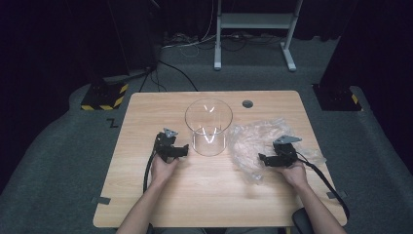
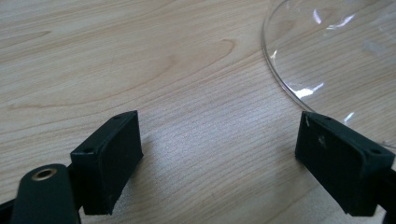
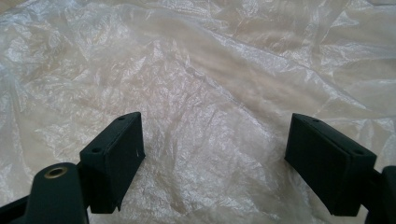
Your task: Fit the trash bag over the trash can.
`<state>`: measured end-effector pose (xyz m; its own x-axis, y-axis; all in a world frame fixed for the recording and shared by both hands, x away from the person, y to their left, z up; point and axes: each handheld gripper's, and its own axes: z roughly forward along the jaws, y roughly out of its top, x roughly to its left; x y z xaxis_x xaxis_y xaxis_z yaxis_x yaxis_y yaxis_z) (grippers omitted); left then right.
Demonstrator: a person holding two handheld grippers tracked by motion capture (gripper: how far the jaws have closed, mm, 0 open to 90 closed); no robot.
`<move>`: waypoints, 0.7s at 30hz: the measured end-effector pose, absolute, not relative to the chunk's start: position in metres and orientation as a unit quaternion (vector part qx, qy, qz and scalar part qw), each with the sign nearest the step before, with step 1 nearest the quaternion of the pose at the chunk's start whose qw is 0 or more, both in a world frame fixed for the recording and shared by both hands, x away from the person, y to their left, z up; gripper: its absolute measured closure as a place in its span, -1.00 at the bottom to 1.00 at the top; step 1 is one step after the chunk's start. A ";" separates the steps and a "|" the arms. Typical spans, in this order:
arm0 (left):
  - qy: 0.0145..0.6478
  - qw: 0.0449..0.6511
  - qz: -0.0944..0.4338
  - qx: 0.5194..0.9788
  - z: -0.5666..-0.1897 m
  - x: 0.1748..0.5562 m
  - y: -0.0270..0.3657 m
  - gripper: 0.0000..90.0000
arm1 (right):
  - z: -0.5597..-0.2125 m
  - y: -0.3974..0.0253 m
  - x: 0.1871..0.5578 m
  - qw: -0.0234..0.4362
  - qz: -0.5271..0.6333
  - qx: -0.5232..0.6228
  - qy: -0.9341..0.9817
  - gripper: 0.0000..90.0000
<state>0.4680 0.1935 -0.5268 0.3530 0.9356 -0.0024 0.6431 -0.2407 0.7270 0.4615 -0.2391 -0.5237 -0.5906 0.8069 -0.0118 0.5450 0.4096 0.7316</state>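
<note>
My left gripper (image 2: 219,158) jaws spread wide over bare light wooden table (image 1: 204,195), clear round glass jar (image 1: 208,127) just beside its right jaw, my right gripper (image 3: 215,163) equally wide open above crumpled clear plastic bag (image 1: 253,146), right of the jar, holding nothing

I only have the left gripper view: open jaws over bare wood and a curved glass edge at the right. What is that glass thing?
Observer: A clear round container standing upright near the middle of the table, just right of the left gripper.
Operator: Where is the other gripper?
Observer: The right gripper is over a crumpled clear plastic bag that lies right of the container.
Operator: Has it grabbed the bag?
Observer: No. In the right gripper view its jaws stand wide apart above the bag, with nothing pinched between them.
</note>
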 end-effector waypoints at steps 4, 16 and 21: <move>0.522 0.326 0.224 0.756 -0.527 0.468 0.194 -0.68 | -0.524 -0.239 0.461 0.185 0.353 0.413 0.819 -0.57; 0.520 0.327 0.224 0.757 -0.527 0.470 0.194 -0.67 | -0.519 -0.245 0.455 0.171 0.352 0.421 0.818 -0.56; 0.512 0.331 0.218 0.762 -0.527 0.475 0.191 -0.68 | -0.514 -0.246 0.451 0.178 0.366 0.419 0.811 -0.54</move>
